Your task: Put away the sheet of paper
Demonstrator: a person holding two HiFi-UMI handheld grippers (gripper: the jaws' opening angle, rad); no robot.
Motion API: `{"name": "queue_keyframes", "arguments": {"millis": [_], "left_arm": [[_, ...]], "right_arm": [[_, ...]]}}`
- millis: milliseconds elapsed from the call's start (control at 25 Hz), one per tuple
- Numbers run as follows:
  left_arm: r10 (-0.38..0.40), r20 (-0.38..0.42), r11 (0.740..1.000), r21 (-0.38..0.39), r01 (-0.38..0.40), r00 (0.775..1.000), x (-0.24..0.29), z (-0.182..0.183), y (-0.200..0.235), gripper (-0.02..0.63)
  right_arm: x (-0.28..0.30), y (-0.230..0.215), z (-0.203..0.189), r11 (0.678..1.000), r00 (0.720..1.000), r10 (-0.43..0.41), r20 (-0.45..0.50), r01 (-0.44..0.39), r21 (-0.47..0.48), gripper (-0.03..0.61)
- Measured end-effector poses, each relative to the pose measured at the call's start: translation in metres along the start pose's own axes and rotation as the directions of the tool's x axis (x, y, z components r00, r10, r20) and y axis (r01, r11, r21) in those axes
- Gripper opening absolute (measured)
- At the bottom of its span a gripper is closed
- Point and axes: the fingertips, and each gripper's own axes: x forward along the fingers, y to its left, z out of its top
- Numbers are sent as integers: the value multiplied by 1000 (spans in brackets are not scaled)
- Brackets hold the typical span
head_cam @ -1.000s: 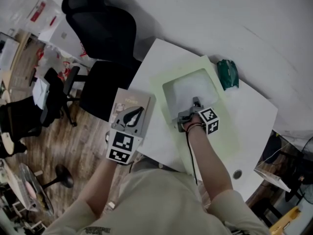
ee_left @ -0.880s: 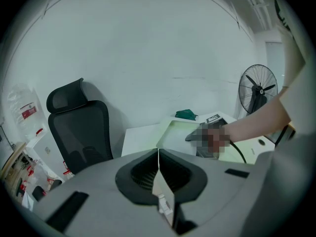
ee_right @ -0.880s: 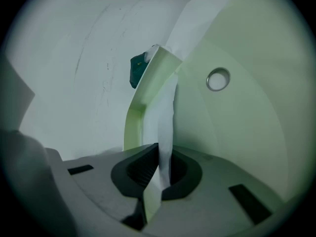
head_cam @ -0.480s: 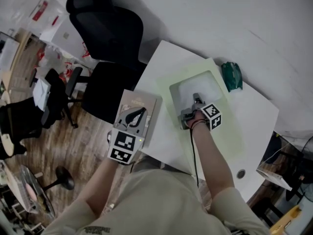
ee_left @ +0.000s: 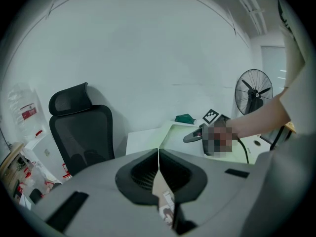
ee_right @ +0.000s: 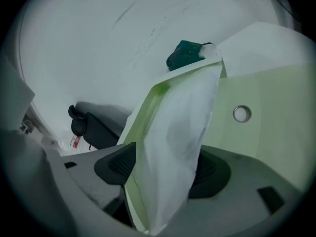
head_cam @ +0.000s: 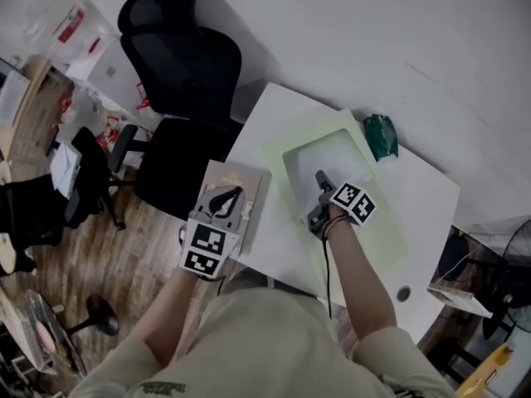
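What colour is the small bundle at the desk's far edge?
The small bundle is dark green, clearest in the right gripper view.

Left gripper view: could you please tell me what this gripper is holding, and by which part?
The left gripper is shut on the beige folder, pinching it by the thin edge nearest the person.

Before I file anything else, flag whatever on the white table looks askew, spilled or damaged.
The white sheet of paper on the pale green mat stands out: its near end rears up, bowed, between the right gripper's jaws, which have just been opening. Nothing looks spilled or torn.
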Motion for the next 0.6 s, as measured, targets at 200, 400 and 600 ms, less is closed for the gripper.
{"name": "queue_keyframes", "arguments": {"millis": [200,400,600], "left_arm": [[-8,26,1000,13,8,1000,-7,9,-6,23],[-17,29,1000,19,16,999,-12,10,-10,23],[-19,19,1000,18,19,1000,-17,4,-12,23]], "right_arm": [[-9,11,-23,993,986,52,-158,-68,-98,333],[0,21,-40,977,953,114,-282,-159,-142,353],[24,18,-40,977,942,147,-300,-186,-106,360]]}}
